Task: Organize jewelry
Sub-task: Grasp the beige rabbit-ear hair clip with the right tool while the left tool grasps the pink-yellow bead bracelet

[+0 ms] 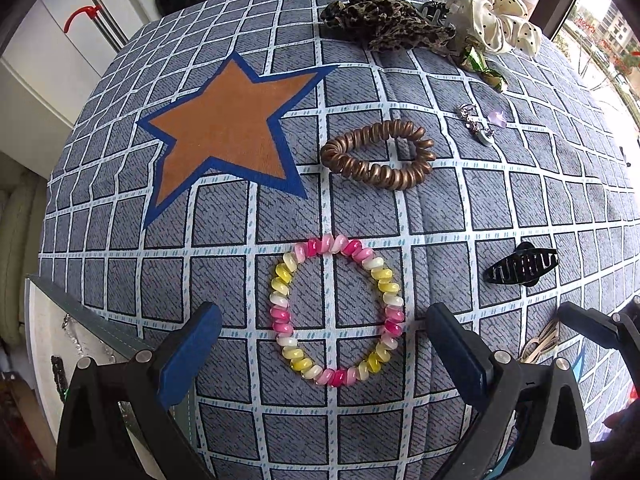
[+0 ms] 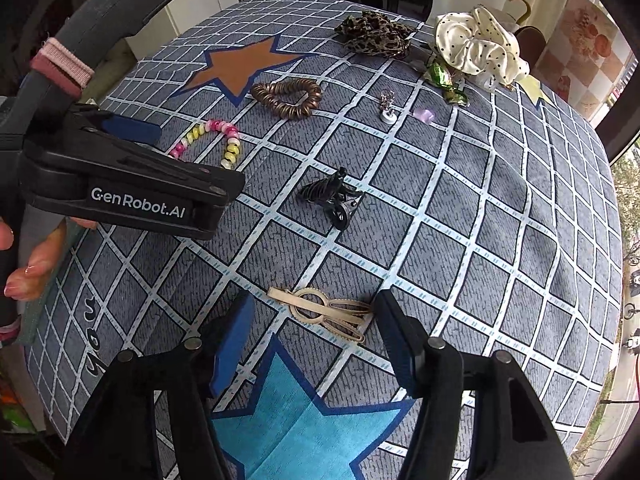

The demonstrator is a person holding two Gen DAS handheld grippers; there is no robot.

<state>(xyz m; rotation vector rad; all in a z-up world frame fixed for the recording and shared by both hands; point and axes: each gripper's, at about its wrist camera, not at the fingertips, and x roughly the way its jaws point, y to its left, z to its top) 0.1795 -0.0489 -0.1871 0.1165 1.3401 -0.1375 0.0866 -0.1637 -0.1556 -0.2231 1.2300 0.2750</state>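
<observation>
- Grippers first: left gripper has its jaws spread wide around the pink-yellow coil bracelet, low centre of its view, not touching it.
- right gripper is also gaping, with the gold hair clips lying between its fingertips, bottom centre. Looks like two clips overlapping, hard to be sure.
- A white tray sits at lower left of the left view; something chain-like glints inside, can't tell what.
- On the checked cloth: two coil ties counting the bronze coil, two scrunchies (leopard scrunchie, cream scrunchie) at the top, one black claw clip mid-frame.
</observation>
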